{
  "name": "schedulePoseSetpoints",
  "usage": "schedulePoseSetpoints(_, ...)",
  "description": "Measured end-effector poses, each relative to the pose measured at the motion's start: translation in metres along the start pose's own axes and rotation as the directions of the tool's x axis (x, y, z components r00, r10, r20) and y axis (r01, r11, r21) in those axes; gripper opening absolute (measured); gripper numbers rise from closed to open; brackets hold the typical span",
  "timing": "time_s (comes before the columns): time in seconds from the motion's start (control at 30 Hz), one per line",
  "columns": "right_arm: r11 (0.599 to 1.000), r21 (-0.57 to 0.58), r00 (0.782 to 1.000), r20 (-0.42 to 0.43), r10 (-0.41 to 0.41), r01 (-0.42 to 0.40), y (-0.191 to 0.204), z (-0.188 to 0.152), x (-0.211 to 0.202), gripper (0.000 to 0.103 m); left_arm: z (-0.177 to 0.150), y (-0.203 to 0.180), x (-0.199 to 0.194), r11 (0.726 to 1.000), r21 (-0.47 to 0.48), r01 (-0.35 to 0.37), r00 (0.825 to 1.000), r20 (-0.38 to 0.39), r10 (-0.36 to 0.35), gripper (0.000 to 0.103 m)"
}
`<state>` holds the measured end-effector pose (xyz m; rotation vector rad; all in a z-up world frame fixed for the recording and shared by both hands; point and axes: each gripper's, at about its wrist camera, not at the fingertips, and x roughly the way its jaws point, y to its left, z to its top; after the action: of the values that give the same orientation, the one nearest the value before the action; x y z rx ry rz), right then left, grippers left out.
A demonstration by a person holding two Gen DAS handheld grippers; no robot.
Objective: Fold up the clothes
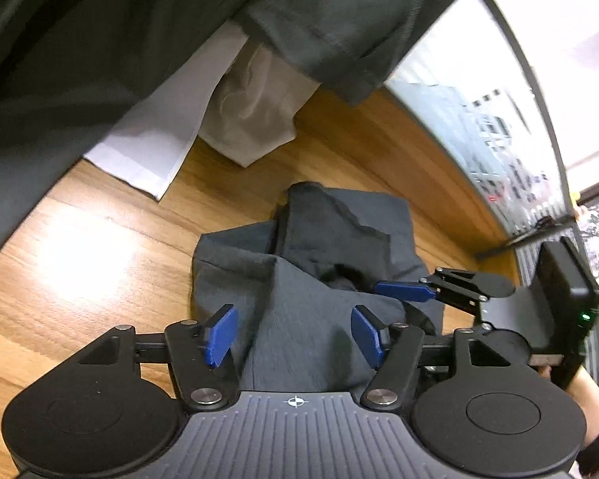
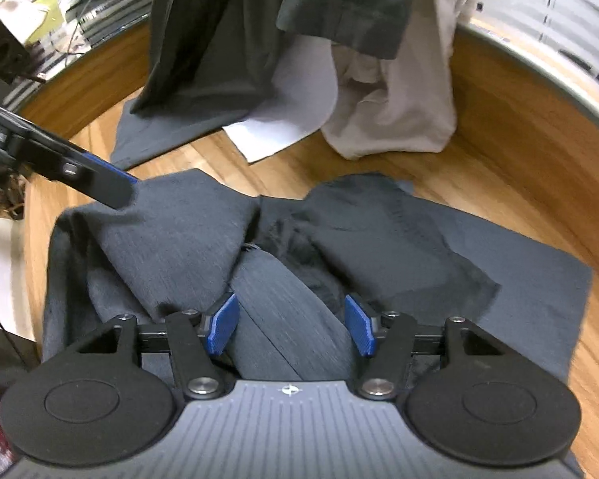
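Left wrist view: the left tool (image 1: pixel 293 337) hovers with its blue fingers spread, astride a raised ridge of a dark grey garment (image 1: pixel 299 263) lying partly folded on the wooden desk (image 1: pixel 80 259). To the right, the right tool (image 1: pixel 403 291) reaches in low over the same cloth. In its own view its fingers are spread too, with cloth between them but not pinched, probably lining up a grasp or just letting go. Along the desk's far edge lie other clothes: a dark green garment (image 2: pixel 203 40), a white one (image 2: pixel 291 119) and a beige one (image 2: pixel 411 99).
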<state>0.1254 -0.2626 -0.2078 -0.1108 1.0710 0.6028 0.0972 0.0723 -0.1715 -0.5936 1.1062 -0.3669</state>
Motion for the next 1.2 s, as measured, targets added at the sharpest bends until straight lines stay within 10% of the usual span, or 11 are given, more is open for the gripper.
schedulePoseSetpoints(0.17, 0.998, 0.014, 0.997, -0.052, 0.062, -0.061, -0.001, 0.004, 0.011, 0.063, 0.006, 0.011, 0.031, 0.998, -0.055, -0.001, 0.995, -0.1, -0.005, 0.065)
schedulePoseSetpoints(0.3, 0.995, 0.052, 0.993, -0.085, 0.087, -0.083, -0.001, -0.002, 0.015, 0.044, 0.004, 0.011, 0.039, 0.998, -0.055, -0.013, 0.993, -0.121, 0.006, 0.024)
schedulePoseSetpoints(0.4, 0.994, 0.072, 0.993, -0.083, 0.082, -0.076, 0.001, -0.007, 0.011, 0.032, 0.004, 0.008, 0.034, 1.0, -0.022, -0.018, 0.995, -0.1, 0.016, 0.012)
schedulePoseSetpoints(0.73, 0.965, 0.233, 0.987, 0.078, -0.142, 0.12, -0.01, -0.032, -0.057, 0.007, 0.003, -0.014, -0.03, 0.993, 0.072, -0.099, 0.992, 0.089, 0.092, 0.006)
schedulePoseSetpoints(0.87, 0.923, 0.321, 0.952, 0.146, -0.267, 0.21, -0.015, -0.044, -0.093, 0.007, 0.004, -0.029, -0.065, 0.989, 0.094, -0.114, 0.98, 0.173, 0.096, 0.006)
schedulePoseSetpoints(1.2, 0.734, 0.568, 0.788, 0.224, -0.573, 0.372, 0.001, -0.099, -0.199, 0.005, -0.003, -0.06, -0.123, 0.977, 0.147, -0.156, 0.946, 0.308, 0.104, 0.006)
